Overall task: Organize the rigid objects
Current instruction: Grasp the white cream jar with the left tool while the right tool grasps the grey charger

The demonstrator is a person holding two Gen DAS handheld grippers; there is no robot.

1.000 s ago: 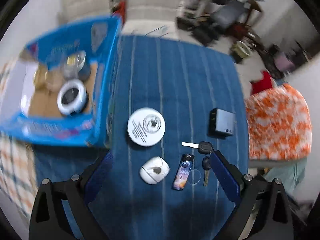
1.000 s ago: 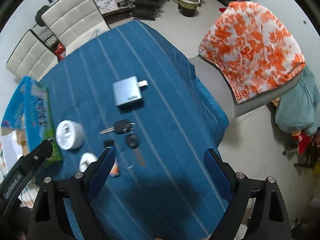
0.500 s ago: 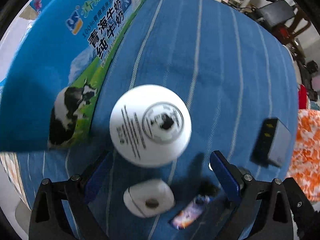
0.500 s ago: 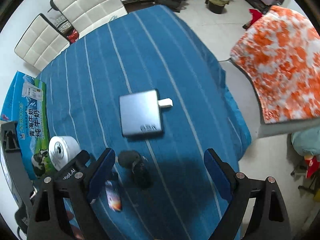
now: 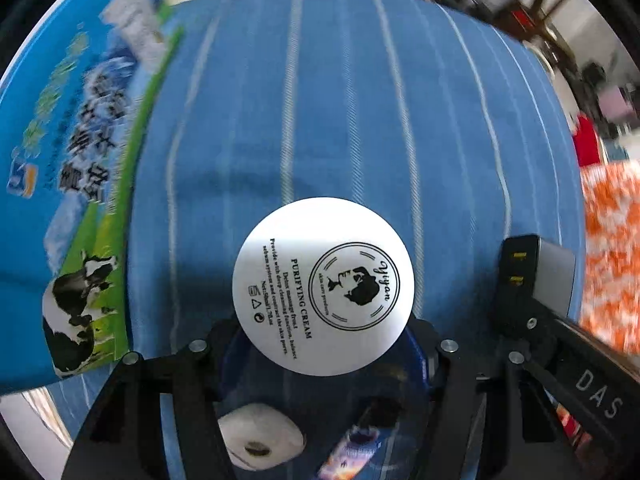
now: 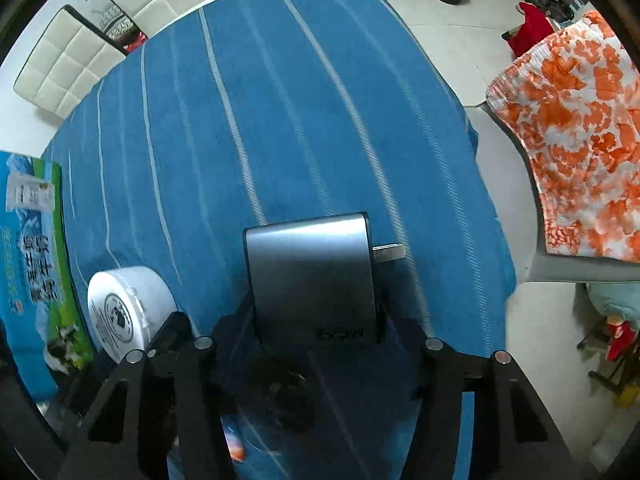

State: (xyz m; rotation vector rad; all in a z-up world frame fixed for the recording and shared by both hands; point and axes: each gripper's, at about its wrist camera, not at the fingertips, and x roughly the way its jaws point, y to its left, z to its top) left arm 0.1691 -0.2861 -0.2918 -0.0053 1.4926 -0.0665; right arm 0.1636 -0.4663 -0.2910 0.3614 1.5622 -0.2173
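Observation:
My left gripper (image 5: 324, 344) is shut on a round white cream jar (image 5: 323, 286) with black print on its lid, on the blue striped tablecloth (image 5: 320, 100). The jar also shows at the left of the right wrist view (image 6: 124, 312). My right gripper (image 6: 316, 336) is shut on a grey charger block (image 6: 310, 272) with metal prongs to its right; the charger also shows in the left wrist view (image 5: 536, 276). A small white oval object (image 5: 260, 440) and a lighter (image 5: 352, 448) lie under the left gripper.
A blue milk carton box (image 5: 60, 184) stands on the left of the table (image 6: 28, 248). Dark keys (image 6: 288, 396) lie beneath the right gripper. A chair with an orange-and-white cover (image 6: 576, 140) stands to the right. White chairs (image 6: 120, 12) are beyond the table.
Both grippers came down onto the table. The left closed around the white cream jar and the right closed around the grey charger.

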